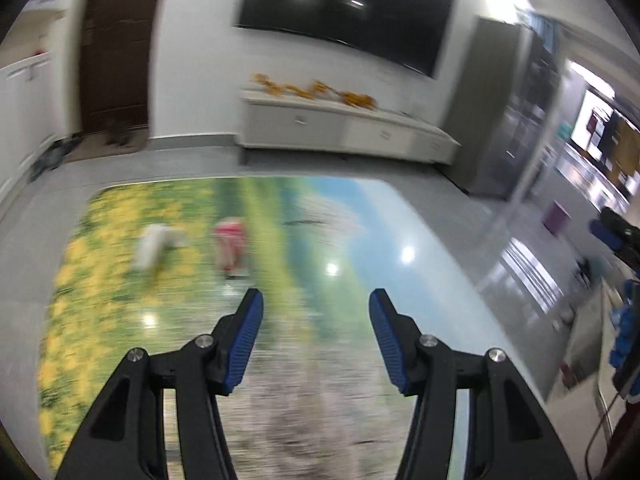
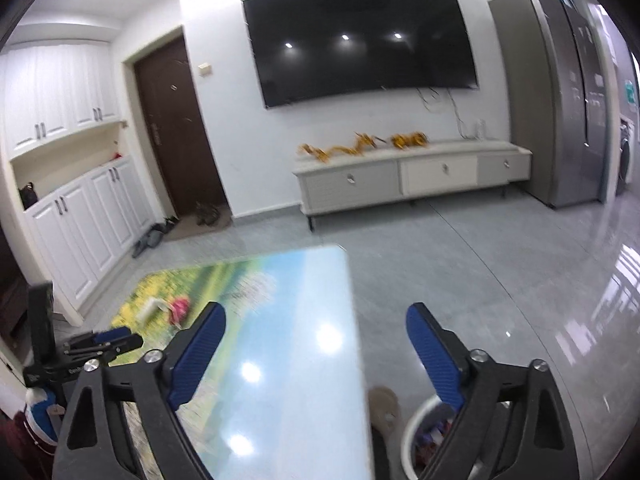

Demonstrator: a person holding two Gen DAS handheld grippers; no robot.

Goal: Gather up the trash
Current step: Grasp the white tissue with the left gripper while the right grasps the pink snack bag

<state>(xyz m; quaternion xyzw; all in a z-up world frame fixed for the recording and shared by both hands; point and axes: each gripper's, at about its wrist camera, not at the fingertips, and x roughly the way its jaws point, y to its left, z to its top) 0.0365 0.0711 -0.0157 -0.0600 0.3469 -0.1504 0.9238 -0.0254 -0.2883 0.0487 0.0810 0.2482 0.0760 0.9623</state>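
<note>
Left wrist view: left gripper (image 1: 316, 300), black arms with blue ribbed pads, jaws spread wide, nothing between them, held above the glossy desk (image 1: 400, 224) printed with a meadow-and-sky scene. Further along the desk, well apart from the gripper: crumpled white paper wad (image 1: 154, 246); just beside it, to its right, crumpled pink-red wrapper (image 1: 231, 246). Both blurred.

Right wrist view: right gripper (image 2: 316, 320), same build, jaws likewise wide apart and empty, over the desk's right edge. Round white waste bin (image 2: 416, 432) on the grey tiled floor (image 2: 460, 260) beside the desk, coloured scraps inside. Beyond: low white cabinet (image 2: 412, 176) against the wall, large dark wall-mounted screen (image 2: 360, 40) above it.
</note>
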